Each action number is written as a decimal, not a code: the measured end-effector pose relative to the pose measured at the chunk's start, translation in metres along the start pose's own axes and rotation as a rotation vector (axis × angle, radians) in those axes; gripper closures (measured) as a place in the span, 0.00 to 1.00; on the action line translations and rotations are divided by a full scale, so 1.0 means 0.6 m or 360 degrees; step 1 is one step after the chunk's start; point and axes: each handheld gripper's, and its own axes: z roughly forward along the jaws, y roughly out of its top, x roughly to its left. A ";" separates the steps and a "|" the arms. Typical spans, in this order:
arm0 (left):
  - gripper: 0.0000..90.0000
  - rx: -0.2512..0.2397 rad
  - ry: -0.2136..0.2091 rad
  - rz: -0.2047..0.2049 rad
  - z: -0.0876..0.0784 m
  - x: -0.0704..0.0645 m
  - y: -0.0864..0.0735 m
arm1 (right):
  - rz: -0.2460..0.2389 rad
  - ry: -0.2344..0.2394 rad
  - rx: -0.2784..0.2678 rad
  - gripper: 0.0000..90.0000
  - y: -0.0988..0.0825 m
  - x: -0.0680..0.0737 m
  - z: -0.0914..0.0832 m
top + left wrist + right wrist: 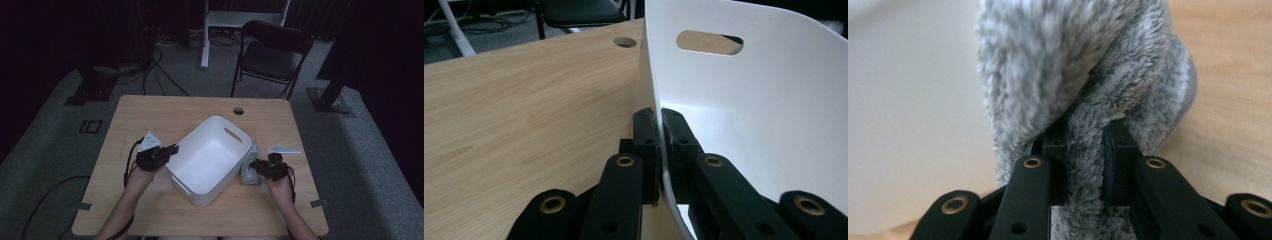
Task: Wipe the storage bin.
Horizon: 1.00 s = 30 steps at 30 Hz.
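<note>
Towel top cut off by frame edge; fold pinched between fingers hidden.

White bin mid-table; left gripper at its rim, right gripper on grey towel.

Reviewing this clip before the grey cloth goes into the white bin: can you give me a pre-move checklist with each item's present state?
1. Left claw clamped on the wall of the white bin: ok, jaws pinch the wall from both sides.
2. Right claw gripping the grey cloth: ok, fabric is squeezed between the jaws.
3. Cloth fully off the table: cannot tell.
4. Bin interior free to receive the cloth: ok, nothing visible inside it.
5. Bin sitting flat on the table: cannot tell.
6. Lift path over the rim: ok, the cloth lies just beside the bin's right wall.
</note>
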 end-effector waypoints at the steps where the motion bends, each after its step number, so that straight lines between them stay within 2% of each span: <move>1: 0.96 0.0000 0.0000 0.0000 0.000 0.000 0.000 | 0.0000 0.0000 0.0000 0.85 0.000 0.000 0.000; 4: 0.96 0.0008 0.0011 -0.0016 0.001 -0.002 0.001 | -0.0060 0.0034 -0.0155 0.85 0.015 0.027 -0.044; 7: 0.96 0.0007 -0.0015 -0.0035 0.001 0.000 0.000 | -0.0134 0.0056 -0.0253 0.85 0.022 0.050 -0.070; 8: 0.96 0.0002 -0.0029 -0.0052 0.002 0.002 0.000 | -0.0175 0.0037 -0.0236 0.85 0.023 0.057 -0.068; 10: 0.96 0.0007 -0.0037 -0.0033 0.002 0.002 0.000 | -0.0247 -0.0041 -0.0225 0.85 0.018 0.068 -0.059; 13: 0.96 0.0009 -0.0050 -0.0032 0.002 0.003 0.001 | -0.0205 -0.0017 -0.0214 0.85 0.013 0.063 -0.048; 19: 0.95 0.0014 -0.0070 -0.0048 0.002 0.005 0.001 | -0.0227 -0.0065 -0.0172 0.85 0.009 0.060 -0.038; 27: 0.95 0.0013 -0.0066 -0.0041 0.002 0.005 0.001 | -0.0205 -0.0083 -0.0134 0.85 0.003 0.054 -0.026; 30: 0.95 0.0013 -0.0068 -0.0047 0.002 0.005 0.001 | -0.0193 -0.0085 -0.0088 0.85 -0.004 0.047 -0.016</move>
